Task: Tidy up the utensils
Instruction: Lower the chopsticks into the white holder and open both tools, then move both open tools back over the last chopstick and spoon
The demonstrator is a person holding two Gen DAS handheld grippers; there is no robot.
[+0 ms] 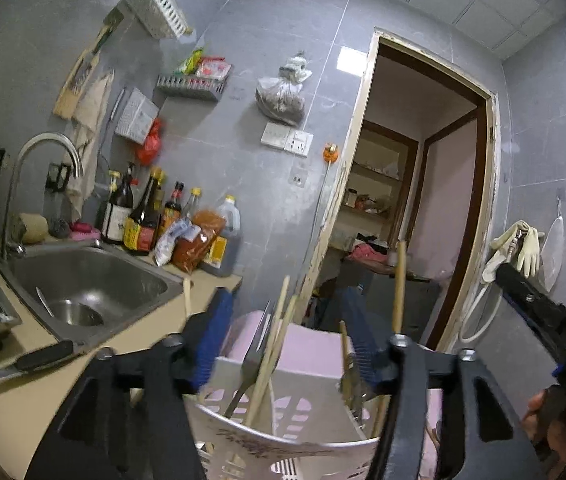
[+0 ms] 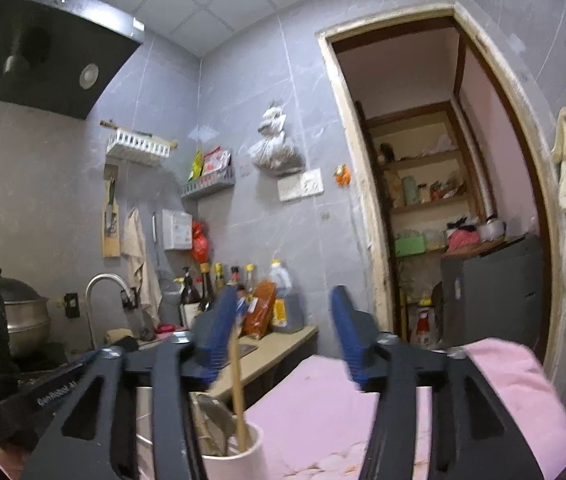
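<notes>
A white slotted utensil basket [image 1: 283,446] stands below my left gripper [image 1: 289,340], on a pink cloth [image 1: 311,354]. It holds a metal fork [image 1: 253,354] and several wooden chopsticks [image 1: 273,344]. The left gripper is open, its blue pads either side of the utensils, holding nothing. My right gripper [image 2: 283,332] is open and empty above a white cup [image 2: 235,458] that holds a wooden stick [image 2: 237,392] and metal utensils. The right gripper's body also shows in the left wrist view [image 1: 547,320] at the right.
A steel sink [image 1: 83,280] with a tap [image 1: 43,168] lies left, with a knife [image 1: 19,364] on the counter in front and sauce bottles [image 1: 143,216] behind. A steamer pot [image 2: 15,316] stands left. An open doorway [image 1: 415,200] is right.
</notes>
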